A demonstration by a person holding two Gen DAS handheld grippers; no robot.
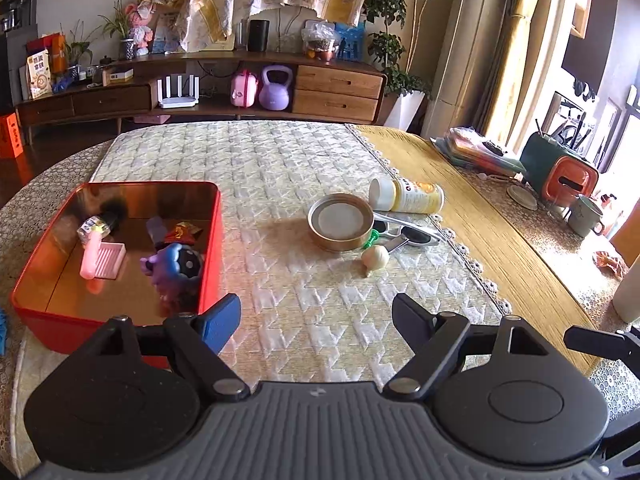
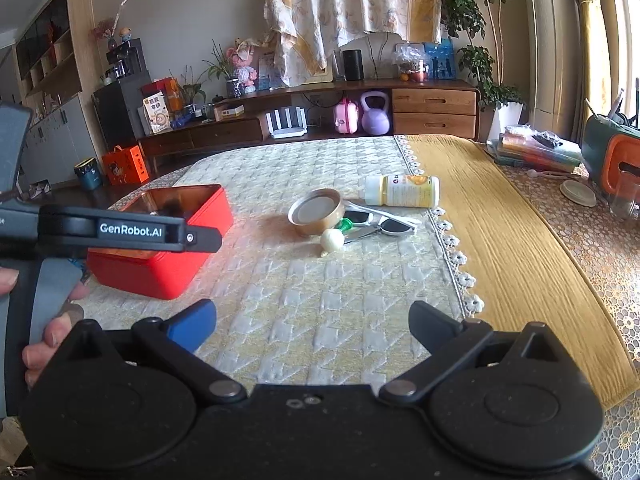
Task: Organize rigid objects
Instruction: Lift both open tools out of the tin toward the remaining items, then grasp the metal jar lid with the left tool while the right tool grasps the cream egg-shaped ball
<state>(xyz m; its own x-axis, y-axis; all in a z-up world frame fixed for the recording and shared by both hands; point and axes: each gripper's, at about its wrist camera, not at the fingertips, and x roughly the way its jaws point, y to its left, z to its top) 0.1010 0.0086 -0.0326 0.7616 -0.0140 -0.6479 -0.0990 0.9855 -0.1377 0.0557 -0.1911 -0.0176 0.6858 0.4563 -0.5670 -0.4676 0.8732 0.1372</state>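
Observation:
A red tin box stands at the left of the table, holding a pink brush, a small bottle, a purple toy and a red packet. To its right lie a round metal strainer, a yellow bottle on its side, sunglasses, a green pin and a garlic bulb. My left gripper is open and empty just right of the box. My right gripper is open and empty, nearer than the loose objects.
A quilted mat covers the table; a yellow runner lies to its right. At the far right stand stacked books, an orange and green holder and a mug. A low wooden cabinet lines the far wall.

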